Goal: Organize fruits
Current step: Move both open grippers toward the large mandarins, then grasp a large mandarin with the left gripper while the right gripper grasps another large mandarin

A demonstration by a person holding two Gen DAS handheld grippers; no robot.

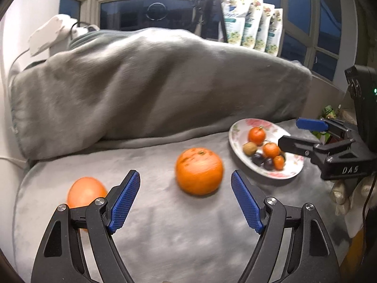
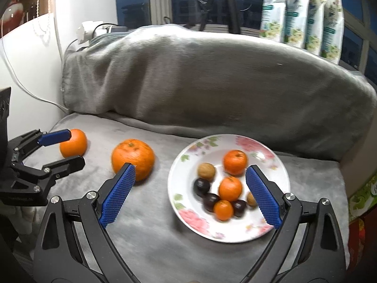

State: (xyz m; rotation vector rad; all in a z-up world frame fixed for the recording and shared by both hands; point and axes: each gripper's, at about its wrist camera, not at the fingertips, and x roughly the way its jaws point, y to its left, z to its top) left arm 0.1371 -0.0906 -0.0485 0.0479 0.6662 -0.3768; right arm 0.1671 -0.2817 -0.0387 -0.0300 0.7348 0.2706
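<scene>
the left tool (image 1: 185, 176) stands with its blue pads spread wide and nothing pinched between them. a large orange (image 1: 199, 171) lies on the grey blanket (image 1: 165, 224) just ahead of the gap between the pads, touching neither. a second, smoother orange (image 1: 86, 192) lies to the left, partly hidden behind the left finger of that tool; in the right wrist view the same orange (image 2: 73, 142) sits just beyond the tips of the left tool (image 2: 74, 147), and contact there cannot be judged.

the right tool (image 2: 190, 172) is also spread wide and holds nothing. it hangs above the near half of a white plate (image 2: 186, 158) with a pink flower pattern, which rests on the blanket to the right of the large orange (image 2: 133, 159). on the plate lie three small orange fruits (image 2: 235, 162), three dark plums (image 2: 202, 186) and two brown nuts (image 2: 206, 171), grouped close together at the centre. the picture is blurred there, so which pieces touch cannot be told.

in the left wrist view the right tool (image 1: 297, 132) reaches over the far side of the plate (image 1: 238, 141), its fingers apart. a gloved hand (image 1: 346, 193) shows below it.

behind the fruit, the blanket rises over a long bulky shape. four flowered white pouches (image 2: 299, 16) stand in a row by the dark window (image 2: 136, 4).
</scene>
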